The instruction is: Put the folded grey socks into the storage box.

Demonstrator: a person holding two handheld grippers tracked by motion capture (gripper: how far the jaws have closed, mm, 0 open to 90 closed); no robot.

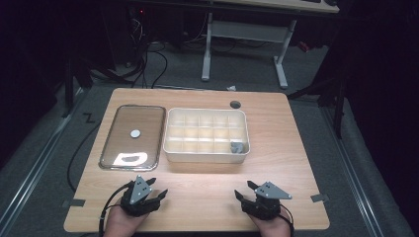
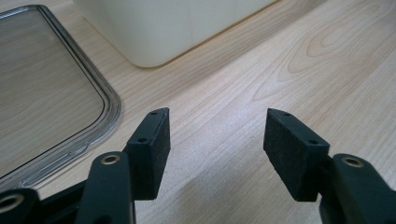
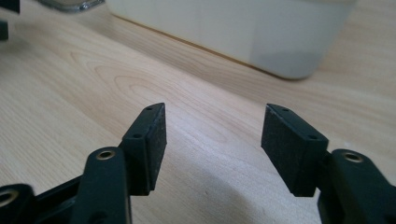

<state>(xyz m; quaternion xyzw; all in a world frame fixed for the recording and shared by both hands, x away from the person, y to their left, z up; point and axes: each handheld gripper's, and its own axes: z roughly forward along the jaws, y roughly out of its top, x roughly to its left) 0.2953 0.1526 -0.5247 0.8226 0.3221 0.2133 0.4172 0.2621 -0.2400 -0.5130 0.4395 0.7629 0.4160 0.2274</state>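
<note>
A white compartment box (image 1: pixel 206 134) stands in the middle of the wooden table (image 1: pixel 197 197), with a small grey object (image 1: pixel 236 147) in its front right cell. To its left lies a clear shallow tray (image 1: pixel 132 137) with a white round disc (image 1: pixel 135 133) on it. My left gripper (image 1: pixel 157 186) rests near the table's front edge, below the tray; its jaws stand open with nothing between them (image 2: pixel 217 122). My right gripper (image 1: pixel 244 189) sits at the front right, below the box, also open and empty (image 3: pixel 215 116). The box wall (image 3: pixel 243 28) lies a short way ahead of it.
A round cable hole (image 1: pixel 235 104) sits in the table behind the box. Bare wood runs along the front between the two grippers. Off the table, cables (image 1: pixel 148 64) trail on the floor and a white desk frame (image 1: pixel 247 34) stands at the back.
</note>
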